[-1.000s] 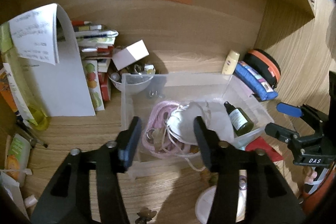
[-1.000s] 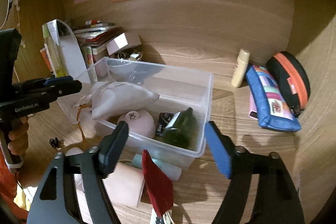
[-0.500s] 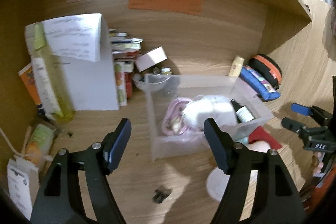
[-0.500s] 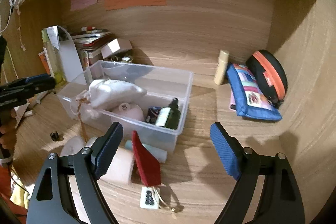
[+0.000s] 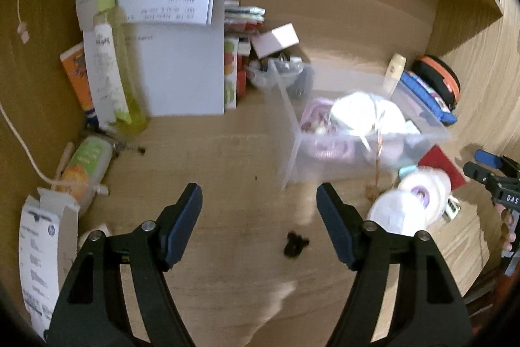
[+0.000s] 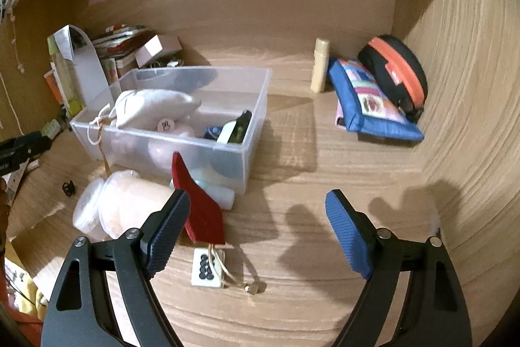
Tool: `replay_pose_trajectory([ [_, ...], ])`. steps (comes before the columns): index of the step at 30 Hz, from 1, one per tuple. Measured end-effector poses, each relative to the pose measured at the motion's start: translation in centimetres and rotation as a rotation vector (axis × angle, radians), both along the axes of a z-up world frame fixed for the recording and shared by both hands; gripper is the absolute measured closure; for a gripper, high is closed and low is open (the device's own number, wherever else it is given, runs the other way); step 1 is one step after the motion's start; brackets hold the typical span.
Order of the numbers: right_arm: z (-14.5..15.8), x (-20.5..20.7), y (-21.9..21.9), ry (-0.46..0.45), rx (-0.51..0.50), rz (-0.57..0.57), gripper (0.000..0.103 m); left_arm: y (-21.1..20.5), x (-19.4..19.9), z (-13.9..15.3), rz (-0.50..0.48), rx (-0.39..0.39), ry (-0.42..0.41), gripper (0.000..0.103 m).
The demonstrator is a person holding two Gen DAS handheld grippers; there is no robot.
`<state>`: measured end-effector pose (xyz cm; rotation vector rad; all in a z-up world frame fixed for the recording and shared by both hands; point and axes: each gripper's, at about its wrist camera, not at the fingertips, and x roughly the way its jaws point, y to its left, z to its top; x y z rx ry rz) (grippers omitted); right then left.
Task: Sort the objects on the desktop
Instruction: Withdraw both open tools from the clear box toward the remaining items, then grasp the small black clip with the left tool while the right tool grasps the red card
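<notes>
The clear plastic bin (image 6: 182, 119) sits on the wooden desk (image 6: 292, 171), towards the back and left of centre in the right wrist view, and it's well loaded. On top lies a white drawstring pouch (image 6: 152, 106), its cord trailing over the bin's front wall. Under it there's a pale pink round case (image 6: 172, 135), and at the bin's right end a dark green bottle (image 6: 239, 127) leans against the wall beside a small dark blue item I can't make out. From the left wrist view the same bin (image 5: 357, 132) shows a pink coil (image 5: 317, 116) tucked next to the pouch.

Just in front of the bin a white lidded jar (image 6: 110, 207) lies on its side, touching a red card (image 6: 195, 204) that stands up tilted against the bin's front wall. A pale tube pokes out between card and bin. Near the card's foot rests a small white tag with black dots (image 6: 206, 270), a cord looped off it. A tiny black clip (image 5: 294, 244) lies alone on the desk, apart from everything.

Right of the bin, well apart, a cream bottle (image 6: 320, 65) stands upright by the back wall, with a blue patchwork pouch (image 6: 370, 100) beside it and a black and orange case (image 6: 398, 73) leaning behind that.

Left gripper (image 5: 260, 210) hovers over bare desk near the clip, jaws spread wide, nothing between them. Right gripper (image 6: 258, 220) likewise gapes wide, empty, its left finger just in front of the red card
</notes>
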<state>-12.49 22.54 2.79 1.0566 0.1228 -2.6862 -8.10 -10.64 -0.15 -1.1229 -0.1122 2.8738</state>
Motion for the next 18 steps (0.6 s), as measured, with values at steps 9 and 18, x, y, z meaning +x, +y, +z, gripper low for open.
replay_pose_trajectory([
  [9,-1.4,0.5,-0.1,-0.075,-0.073,0.043,0.020,1.5,0.8,-2.7,-0.067,-0.006,-0.096,0.031],
  [18,-2.3,0.5,-1.6,-0.072,-0.014,0.070,0.020,2.9,-0.1,-4.3,-0.095,0.004,-0.155,0.049],
])
